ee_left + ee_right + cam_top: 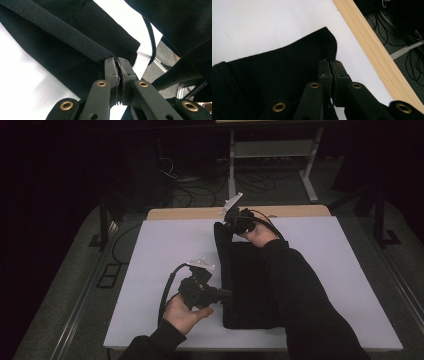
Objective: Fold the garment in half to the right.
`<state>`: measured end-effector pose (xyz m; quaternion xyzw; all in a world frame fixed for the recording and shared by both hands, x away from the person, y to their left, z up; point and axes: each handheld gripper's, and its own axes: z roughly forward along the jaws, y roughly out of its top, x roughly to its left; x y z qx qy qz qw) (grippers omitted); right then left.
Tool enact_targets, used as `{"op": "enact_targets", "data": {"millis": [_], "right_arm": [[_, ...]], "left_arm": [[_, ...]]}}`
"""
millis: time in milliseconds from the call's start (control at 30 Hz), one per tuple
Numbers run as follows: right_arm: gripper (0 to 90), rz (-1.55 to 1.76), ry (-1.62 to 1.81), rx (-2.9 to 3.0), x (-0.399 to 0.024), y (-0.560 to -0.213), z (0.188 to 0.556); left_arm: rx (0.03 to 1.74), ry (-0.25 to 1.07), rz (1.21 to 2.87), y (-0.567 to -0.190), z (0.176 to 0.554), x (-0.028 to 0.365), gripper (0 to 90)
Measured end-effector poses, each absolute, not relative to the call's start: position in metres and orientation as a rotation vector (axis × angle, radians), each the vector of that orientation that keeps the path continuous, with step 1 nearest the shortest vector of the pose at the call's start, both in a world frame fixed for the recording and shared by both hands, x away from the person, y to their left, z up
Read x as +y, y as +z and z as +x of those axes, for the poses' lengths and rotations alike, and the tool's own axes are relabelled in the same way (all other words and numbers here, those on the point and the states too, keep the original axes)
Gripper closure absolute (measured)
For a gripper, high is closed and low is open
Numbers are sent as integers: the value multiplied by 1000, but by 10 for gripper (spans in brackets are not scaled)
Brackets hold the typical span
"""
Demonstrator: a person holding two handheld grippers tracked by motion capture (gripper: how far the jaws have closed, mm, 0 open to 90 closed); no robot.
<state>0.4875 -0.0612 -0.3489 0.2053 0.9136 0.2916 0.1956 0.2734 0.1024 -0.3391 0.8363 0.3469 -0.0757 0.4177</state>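
The black garment (pixel 248 285) lies on the white board (pixel 160 250), a long dark strip running from the board's far edge back toward me, and everything I do hangs on it. My left gripper (pixel 226 295) sits at the garment's near left edge, and in the left gripper view my jaws are clamped tight on a thick folded hem of the black garment (pixel 62 37), cloth pinched flat between the pads. My right gripper (pixel 227 222) is at the garment's far left corner, close to the board's wooden rim (pixel 374 47); in the right gripper view those jaws are pressed together on the edge of the cloth (pixel 274 75) just beside its rounded corner.

Much of the garment is covered by my right sleeve (pixel 305 305), which lies across its right half, so I cannot make out its shape there. The fabric is so dark that folds and seams barely read in the high view. I can find no label, brand or lettering on it that I can read.
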Motion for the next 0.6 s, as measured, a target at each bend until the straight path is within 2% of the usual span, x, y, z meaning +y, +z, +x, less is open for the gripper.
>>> {"op": "enact_targets", "data": {"millis": [600], "right_arm": [[860, 640, 821, 2515, -97, -351, 484]], "left_arm": [[804, -231, 2126, -345, 282, 66, 855]]}}
